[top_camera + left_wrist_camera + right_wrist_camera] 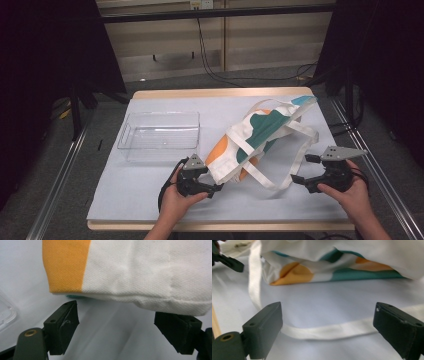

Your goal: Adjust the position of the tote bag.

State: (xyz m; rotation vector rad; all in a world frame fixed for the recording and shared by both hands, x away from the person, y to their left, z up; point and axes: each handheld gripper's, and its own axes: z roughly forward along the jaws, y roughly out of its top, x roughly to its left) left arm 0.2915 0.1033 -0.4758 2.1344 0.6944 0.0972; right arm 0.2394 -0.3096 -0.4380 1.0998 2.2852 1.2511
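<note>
A white cloth tote bag (260, 132) with teal and orange patches lies slanted across the middle of the table, its long white straps (280, 180) looping toward the front right. My left gripper (218, 187) is open at the bag's near corner; the corner's hem (140, 296) lies just beyond the jaws, apart from them. My right gripper (300, 170) is open too. A loop of strap (329, 331) runs across the gap between its jaws, which stand wide of it. The bag's opening (332, 272) lies farther off in that view.
A clear plastic bin (160, 135) stands empty on the left of the pale blue table cover (140, 195). Its corner (6, 313) shows at the left of the left gripper view. Metal rails (57, 180) flank the table, and cables run on the floor behind.
</note>
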